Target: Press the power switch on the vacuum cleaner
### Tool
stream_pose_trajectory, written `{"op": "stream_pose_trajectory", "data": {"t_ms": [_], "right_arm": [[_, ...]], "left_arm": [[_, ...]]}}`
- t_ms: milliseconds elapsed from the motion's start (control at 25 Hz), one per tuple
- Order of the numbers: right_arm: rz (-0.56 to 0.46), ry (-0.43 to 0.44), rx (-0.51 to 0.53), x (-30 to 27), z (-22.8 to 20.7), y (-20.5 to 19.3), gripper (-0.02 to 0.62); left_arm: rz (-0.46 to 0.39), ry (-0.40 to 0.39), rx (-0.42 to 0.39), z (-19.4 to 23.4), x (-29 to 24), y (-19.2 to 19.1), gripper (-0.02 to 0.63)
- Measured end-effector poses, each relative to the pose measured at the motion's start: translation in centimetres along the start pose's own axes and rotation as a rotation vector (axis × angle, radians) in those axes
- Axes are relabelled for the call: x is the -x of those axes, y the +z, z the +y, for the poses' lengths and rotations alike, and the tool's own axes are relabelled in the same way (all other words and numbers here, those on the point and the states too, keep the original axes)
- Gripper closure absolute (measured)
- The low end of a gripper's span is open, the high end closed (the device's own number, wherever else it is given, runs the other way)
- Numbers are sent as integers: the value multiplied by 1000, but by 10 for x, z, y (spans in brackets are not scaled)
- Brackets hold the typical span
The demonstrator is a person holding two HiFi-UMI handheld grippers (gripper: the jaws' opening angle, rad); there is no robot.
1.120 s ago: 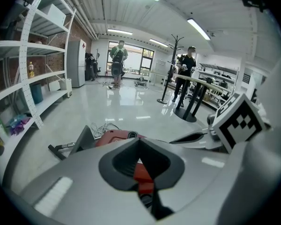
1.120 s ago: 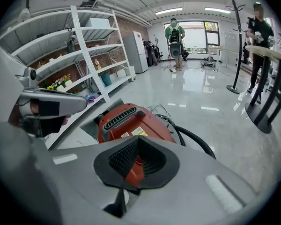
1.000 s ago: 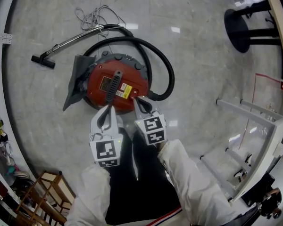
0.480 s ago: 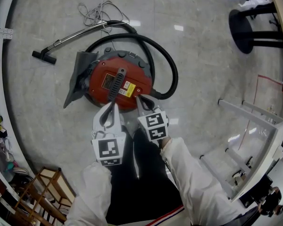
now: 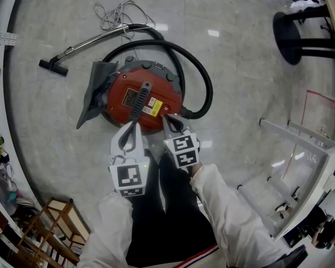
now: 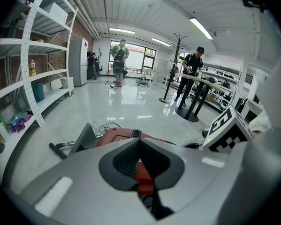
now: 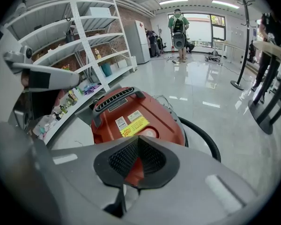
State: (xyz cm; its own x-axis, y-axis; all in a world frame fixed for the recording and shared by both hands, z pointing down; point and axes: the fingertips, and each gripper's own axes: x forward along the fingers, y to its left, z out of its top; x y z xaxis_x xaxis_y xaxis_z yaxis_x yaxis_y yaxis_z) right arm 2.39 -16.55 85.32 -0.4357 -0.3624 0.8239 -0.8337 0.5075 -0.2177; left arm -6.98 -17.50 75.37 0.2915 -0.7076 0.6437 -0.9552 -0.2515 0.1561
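Red and round, the vacuum cleaner (image 5: pixel 142 102) sits on a pale polished floor (image 5: pixel 240 82), directly in front of the person holding the grippers. A black handle (image 5: pixel 138 100) runs across its lid, with a yellow label (image 5: pixel 152 106) beside it. The power switch (image 7: pixel 149 133), a small round button, lies on the lid's near edge next to that label.

The right gripper (image 5: pixel 166 118) points down at the lid with its jaws pinched together and nothing between them. Its tip sits just beside the switch; whether it touches cannot be told. The left gripper (image 5: pixel 135 125) hovers at the near rim of the canister, close to the handle's end, its jaws likewise clenched and empty. White sleeves reach down to both tools.

A thick black hose (image 5: pixel 201 85) loops from the far side of the canister round its right flank. A grey bag (image 5: pixel 95 91) lies against the left side. Farther off, a metal wand (image 5: pixel 81 48) with a black floor nozzle rests on the floor, and a tangle of grey cord (image 5: pixel 114 13) lies beyond it.

Well apart to the right lies a white shelf frame (image 5: pixel 301 166). A wooden rack (image 5: pixel 50 233) stands at the lower left.
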Motion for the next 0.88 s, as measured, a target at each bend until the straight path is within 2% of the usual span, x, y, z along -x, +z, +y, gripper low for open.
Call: {"op": "stream_pose_trajectory", "data": {"t_ms": [880], "right_arm": [[0, -7, 1, -2, 2, -3, 595]], "left_arm": [[12, -18, -18, -3, -5, -2, 606]]}}
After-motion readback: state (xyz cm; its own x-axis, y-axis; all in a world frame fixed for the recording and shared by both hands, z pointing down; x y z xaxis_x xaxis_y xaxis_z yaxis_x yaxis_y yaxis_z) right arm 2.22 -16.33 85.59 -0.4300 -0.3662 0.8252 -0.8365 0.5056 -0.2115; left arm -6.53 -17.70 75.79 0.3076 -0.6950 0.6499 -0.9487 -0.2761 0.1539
